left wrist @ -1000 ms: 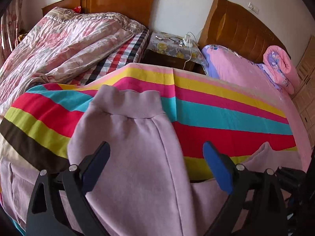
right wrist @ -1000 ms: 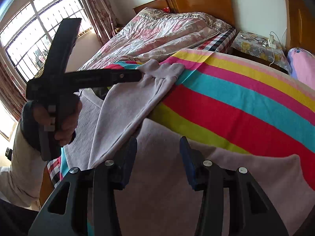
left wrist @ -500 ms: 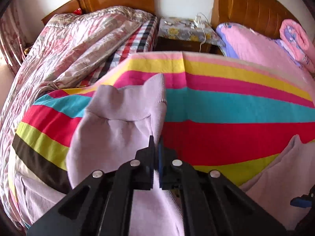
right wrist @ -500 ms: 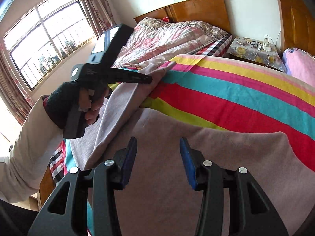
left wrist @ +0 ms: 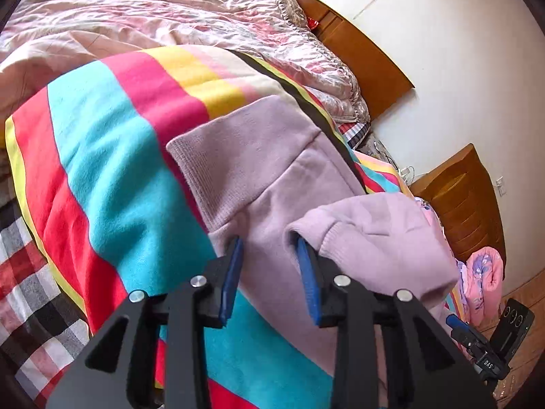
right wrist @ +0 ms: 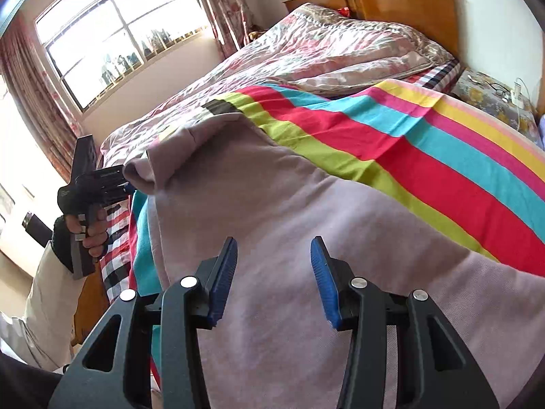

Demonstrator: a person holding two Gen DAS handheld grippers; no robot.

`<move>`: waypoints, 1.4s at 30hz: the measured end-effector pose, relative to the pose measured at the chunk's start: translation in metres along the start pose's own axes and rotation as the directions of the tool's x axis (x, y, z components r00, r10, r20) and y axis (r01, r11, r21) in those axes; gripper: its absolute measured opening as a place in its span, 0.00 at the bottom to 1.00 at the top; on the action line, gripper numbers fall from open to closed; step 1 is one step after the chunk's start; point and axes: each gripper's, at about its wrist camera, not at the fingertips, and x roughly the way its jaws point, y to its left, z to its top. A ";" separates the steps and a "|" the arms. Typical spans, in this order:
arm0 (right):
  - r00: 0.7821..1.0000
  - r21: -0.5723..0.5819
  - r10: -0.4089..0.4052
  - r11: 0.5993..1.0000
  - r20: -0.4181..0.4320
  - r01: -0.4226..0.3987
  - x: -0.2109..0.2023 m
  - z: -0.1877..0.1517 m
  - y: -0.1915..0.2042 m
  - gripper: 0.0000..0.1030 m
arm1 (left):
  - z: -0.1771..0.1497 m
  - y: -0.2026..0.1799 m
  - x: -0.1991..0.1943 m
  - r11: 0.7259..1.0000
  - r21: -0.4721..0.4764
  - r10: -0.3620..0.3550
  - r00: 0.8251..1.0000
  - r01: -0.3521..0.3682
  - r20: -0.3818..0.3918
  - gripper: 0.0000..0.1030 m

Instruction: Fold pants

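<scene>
Two grippers running. Pants [left wrist: 272, 170], lilac, lying on striped blanket [left wrist: 112, 156]. Am seeing left gripper [left wrist: 269, 272] part-open, straddling cuffed leg, grip uncertain. Right gripper [right wrist: 272, 272] gaping, empty, hovering over pants body; legs extending toward left.

Left gripper parted on lilac pant leg

Left gripper [left wrist: 269, 252] jaws apart, blue pads [left wrist: 231, 279] either side of a bunched fold of the lilac pants [left wrist: 272, 177]. Ribbed cuff [left wrist: 235, 150] lies flat on the striped blanket [left wrist: 112, 156]. Second cuff [left wrist: 374, 235] draped over the right finger. Pink floral quilt [left wrist: 190, 13] beyond; checked sheet [left wrist: 30, 289] lower left. Right gripper [left wrist: 483, 354] at lower right edge, state unclear.
</scene>
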 end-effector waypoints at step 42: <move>0.994 -0.514 0.065 0.852 -0.092 -0.103 0.142 0.129 0.108 0.49 | 0.003 -0.011 -0.012 0.997 0.078 0.018 0.994 -0.026 0.106 0.66</move>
